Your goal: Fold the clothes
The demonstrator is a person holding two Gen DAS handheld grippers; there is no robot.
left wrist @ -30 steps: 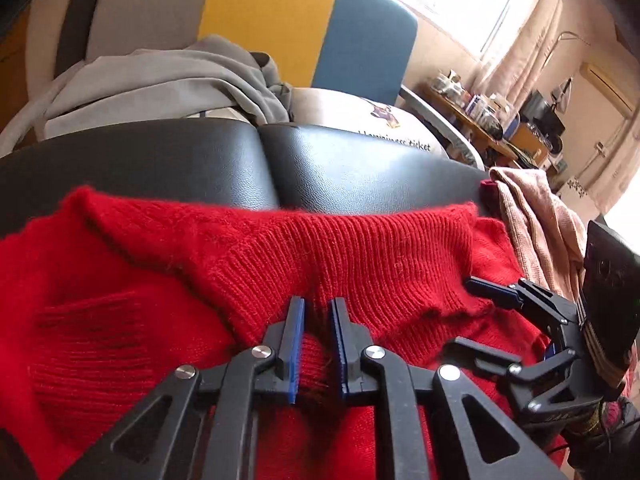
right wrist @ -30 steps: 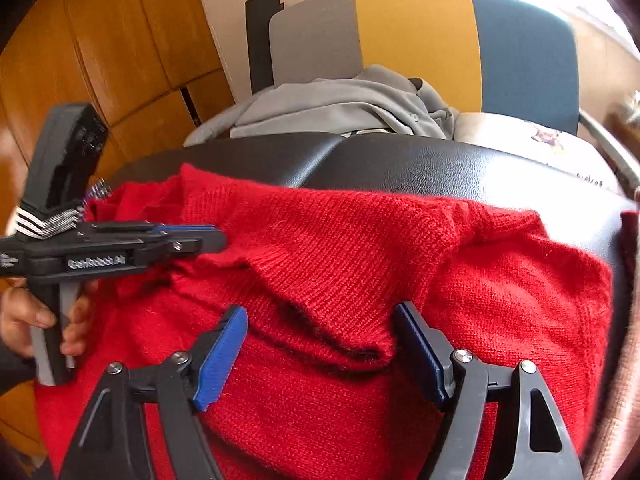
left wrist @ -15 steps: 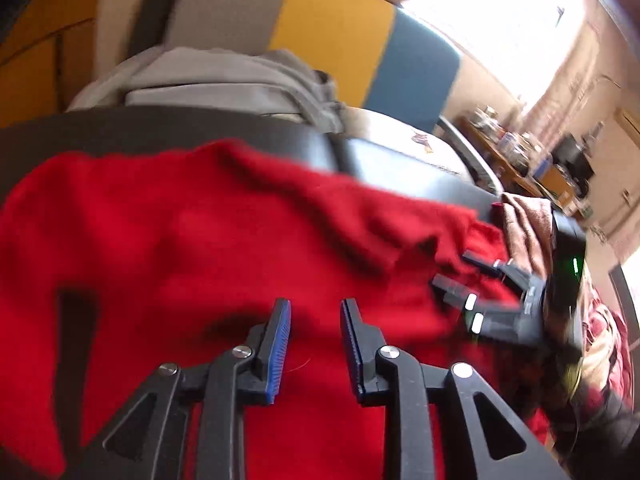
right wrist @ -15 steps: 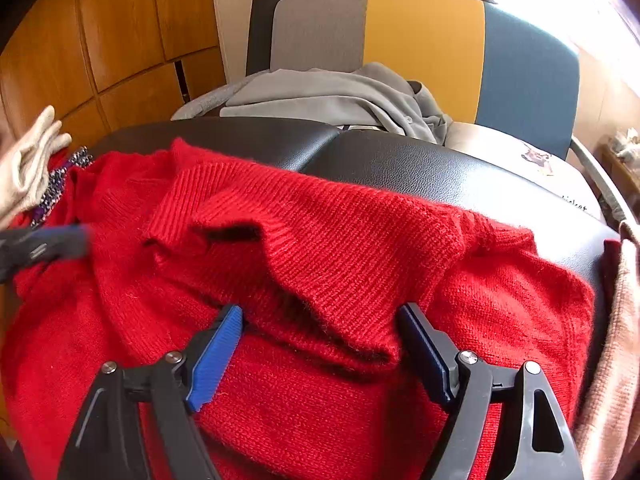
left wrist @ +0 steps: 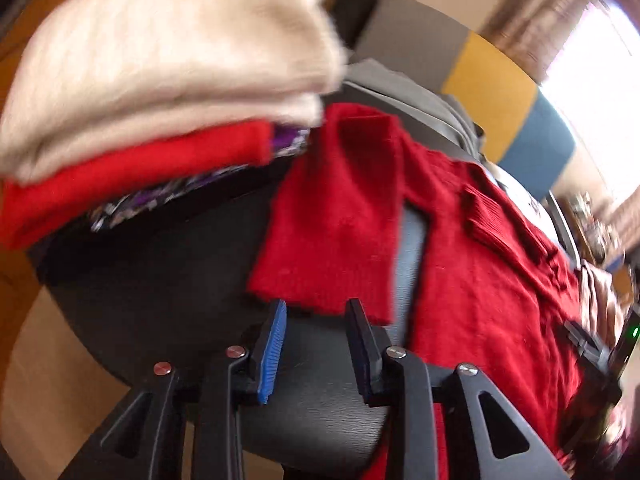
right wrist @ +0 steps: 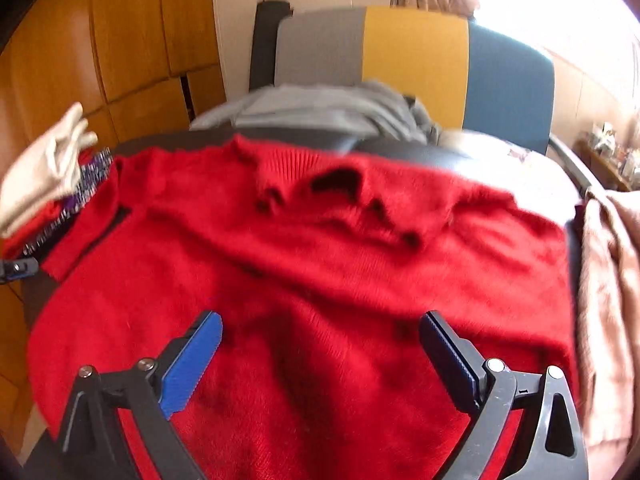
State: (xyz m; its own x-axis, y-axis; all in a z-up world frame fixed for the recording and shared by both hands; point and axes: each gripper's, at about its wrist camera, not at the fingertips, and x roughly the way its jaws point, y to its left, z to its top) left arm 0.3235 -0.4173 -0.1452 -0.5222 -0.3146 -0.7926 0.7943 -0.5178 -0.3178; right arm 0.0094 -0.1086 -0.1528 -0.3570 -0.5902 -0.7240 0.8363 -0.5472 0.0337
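A red knit sweater (right wrist: 320, 264) lies spread over a black padded seat (left wrist: 168, 280), collar toward the chair back. One sleeve (left wrist: 332, 220) lies across the seat's left side, its cuff edge just beyond my left gripper (left wrist: 316, 332). That gripper's jaws are opening, and the pads press on nothing. My right gripper (right wrist: 320, 344) hovers over the sweater's lower body, its jaws opening wide with only flat knit below them. In the left wrist view the right gripper (left wrist: 592, 352) shows at the far right edge.
A stack of folded clothes sits at the seat's left: a cream knit (left wrist: 160, 60) over a red one (left wrist: 120, 172) and a purple patterned piece (left wrist: 180, 192). A grey garment (right wrist: 320, 108) lies by the striped chair back (right wrist: 412, 60). A pinkish cloth (right wrist: 608, 300) hangs at the right.
My left gripper let go of the red fold at the collar and swung left to the sleeve, rolling as it went. The right gripper's jaws spread wider and drew back a little.
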